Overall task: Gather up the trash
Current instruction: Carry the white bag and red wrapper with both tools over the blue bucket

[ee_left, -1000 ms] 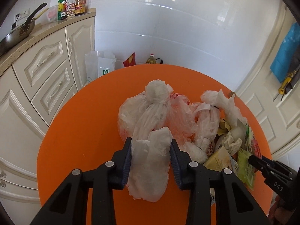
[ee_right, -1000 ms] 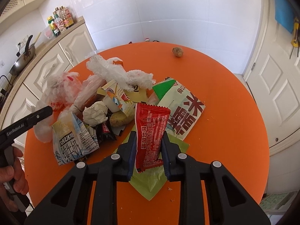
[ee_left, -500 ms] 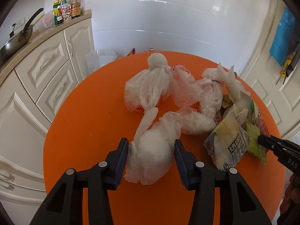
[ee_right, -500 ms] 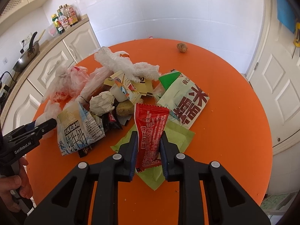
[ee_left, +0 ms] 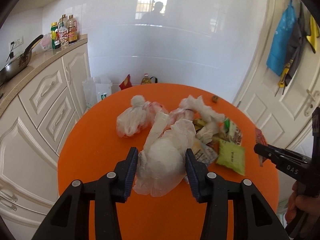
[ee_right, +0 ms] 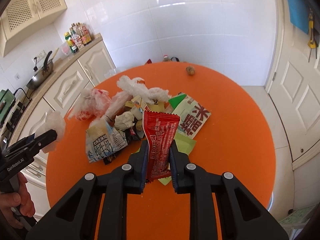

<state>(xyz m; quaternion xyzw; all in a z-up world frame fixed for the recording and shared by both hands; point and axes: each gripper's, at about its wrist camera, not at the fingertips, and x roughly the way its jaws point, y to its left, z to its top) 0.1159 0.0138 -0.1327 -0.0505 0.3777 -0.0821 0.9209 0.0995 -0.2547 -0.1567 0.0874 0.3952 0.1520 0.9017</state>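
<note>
My left gripper (ee_left: 161,153) is shut on a white plastic bag (ee_left: 162,160), which bulges between the pads and hangs above the round orange table (ee_left: 90,150). In the right wrist view that bag (ee_right: 53,123) shows at the left gripper's tip (ee_right: 47,137). My right gripper (ee_right: 159,147) is shut on a red snack wrapper (ee_right: 160,128), held upright over a green wrapper (ee_right: 185,145). A trash pile lies mid-table: a milk carton (ee_right: 104,142), a crumpled paper ball (ee_right: 125,120) and a green-and-white rice bag (ee_right: 192,118).
A tied plastic bag (ee_left: 134,120) lies left of the pile. A small brown lump (ee_right: 190,71) sits near the table's far edge. Cream cabinets (ee_left: 46,104) with a pan (ee_left: 16,66) and bottles stand to the left, a white door (ee_right: 300,100) to the right.
Both grippers have pulled back and risen. The left one lifted the white bag away from the pile. The right one raised the red wrapper off the green wrapper.
</note>
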